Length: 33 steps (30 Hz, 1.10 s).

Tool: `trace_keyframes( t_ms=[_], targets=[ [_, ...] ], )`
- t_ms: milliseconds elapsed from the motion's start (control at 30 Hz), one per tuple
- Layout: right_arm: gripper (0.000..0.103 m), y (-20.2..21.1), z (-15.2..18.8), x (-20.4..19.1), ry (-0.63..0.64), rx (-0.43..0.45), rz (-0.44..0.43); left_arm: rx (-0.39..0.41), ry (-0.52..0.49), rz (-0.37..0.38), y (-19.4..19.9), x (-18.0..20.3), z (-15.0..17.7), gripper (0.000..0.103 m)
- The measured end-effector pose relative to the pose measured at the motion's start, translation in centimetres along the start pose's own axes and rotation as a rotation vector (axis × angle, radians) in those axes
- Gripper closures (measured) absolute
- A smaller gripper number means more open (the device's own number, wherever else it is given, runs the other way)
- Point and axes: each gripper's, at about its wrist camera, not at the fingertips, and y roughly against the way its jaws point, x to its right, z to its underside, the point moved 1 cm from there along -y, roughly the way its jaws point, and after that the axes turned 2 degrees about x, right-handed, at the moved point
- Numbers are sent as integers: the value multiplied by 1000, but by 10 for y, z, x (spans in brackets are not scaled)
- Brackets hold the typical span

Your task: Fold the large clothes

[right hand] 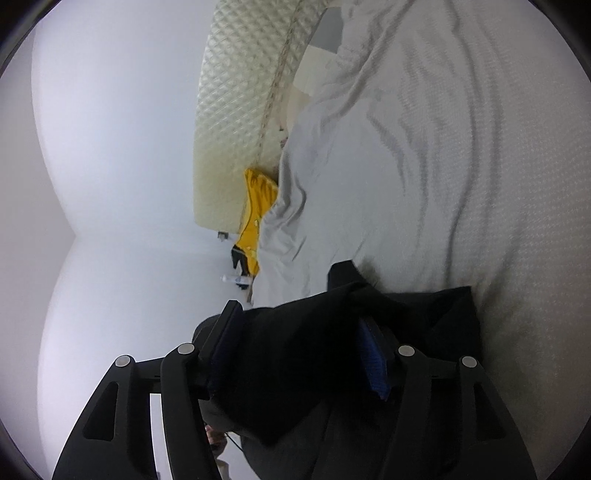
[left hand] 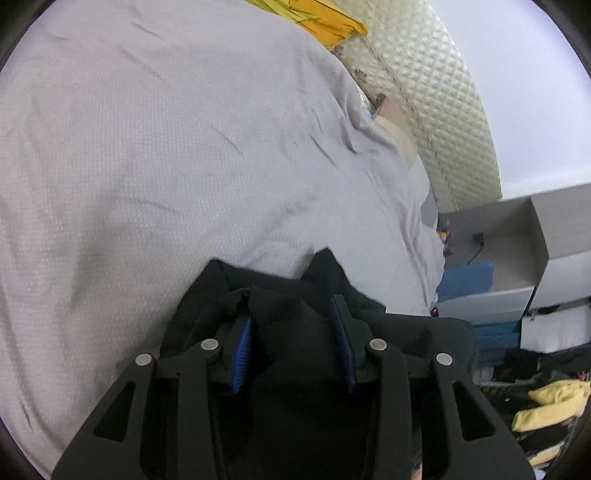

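Note:
A black garment [left hand: 295,295] lies bunched between the fingers of my left gripper [left hand: 295,314], over a grey bed sheet [left hand: 166,147]. The jaws stand apart with black cloth filling the gap between the blue pads [left hand: 242,350]. In the right wrist view the same black garment [right hand: 303,350] fills the gap of my right gripper [right hand: 295,321], whose jaws also stand wide apart around the cloth. The cloth hangs down below the fingers. Whether either gripper pinches the cloth firmly is unclear.
A quilted cream mattress [left hand: 443,110] leans on edge behind the bed. A yellow cloth [left hand: 325,18] lies at the sheet's far edge, also in the right wrist view [right hand: 255,206]. Open grey boxes [left hand: 517,251] and yellow items [left hand: 554,402] sit on the right.

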Motion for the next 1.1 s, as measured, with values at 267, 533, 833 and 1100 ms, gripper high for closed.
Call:
trace_keyframes(
  t_ms=[267,533,833,1100],
  targets=[
    [44,-12,-4,21,-22,-9,47,-6,31,-42,-18,-17,-4,62],
    [33,28,-4,-9,98,9,126,-6,6,28,24,-7,-7,55],
    [29,44,65,-138,636,112,362,304,-527,-147,99,84,54,25],
    [19,-39,157,-155,872,113,452,358,-800,-233,42,126,144,25]
  ],
)
